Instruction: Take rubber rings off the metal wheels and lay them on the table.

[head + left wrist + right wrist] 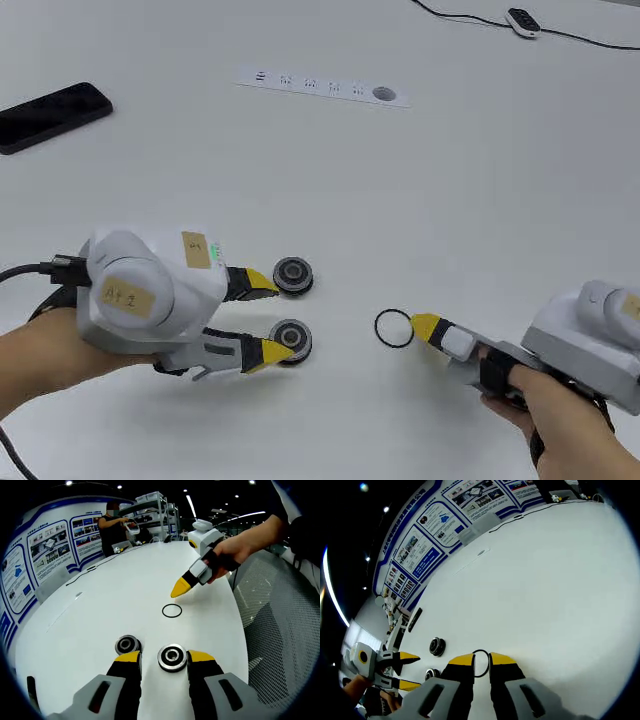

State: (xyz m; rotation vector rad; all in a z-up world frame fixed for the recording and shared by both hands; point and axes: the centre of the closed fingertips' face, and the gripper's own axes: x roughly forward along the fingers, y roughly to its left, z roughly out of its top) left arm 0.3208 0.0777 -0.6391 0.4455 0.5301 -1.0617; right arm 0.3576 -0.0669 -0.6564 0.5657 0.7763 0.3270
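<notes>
While spread wide, left claw (164,656) straddles near wheel (172,658) without gripping it; second wheel (127,644) sits just beyond one jaw. Right claw (482,661): narrowly parted, apparently empty, tips at one rubber ring (393,328) lying flat on bench (450,200). Step in hand: bracing next wheel. Next move: close left claw on wheel, bring right claw across to peel its ring.

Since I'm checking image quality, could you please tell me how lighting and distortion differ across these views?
Head view: even, bright light, hardly any shadows, rubber ring sharp. Left gripper view: fisheye bows the table edge, ceiling lights glare against dark. Right gripper view: rolled, table washed nearly white, posters bent.
</notes>
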